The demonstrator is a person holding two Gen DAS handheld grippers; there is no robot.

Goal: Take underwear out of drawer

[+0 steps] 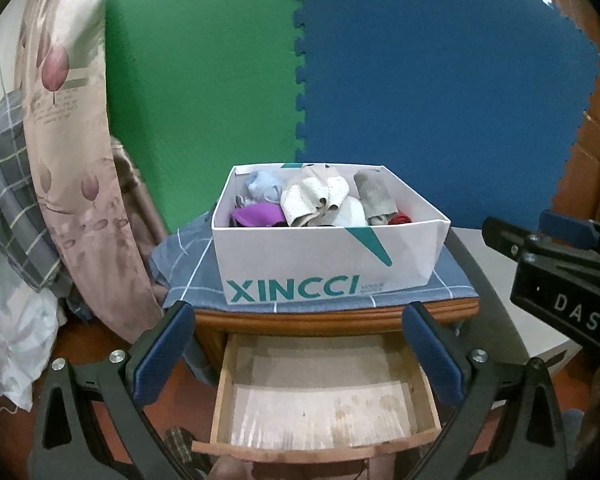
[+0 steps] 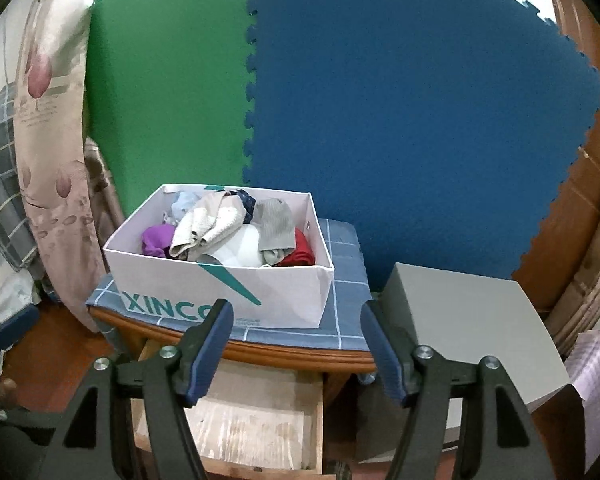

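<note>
both grippers' jaws wide, empty; drawer (image 1: 324, 400) open below clothes-filled box (image 1: 320, 264).

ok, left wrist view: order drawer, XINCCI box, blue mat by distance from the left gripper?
From the left gripper, jaws open:
1. Drawer, pulled out, right below the fingers.
2. XINCCI box, on the cabinet top beyond.
3. Blue mat, upright behind the box.
</note>
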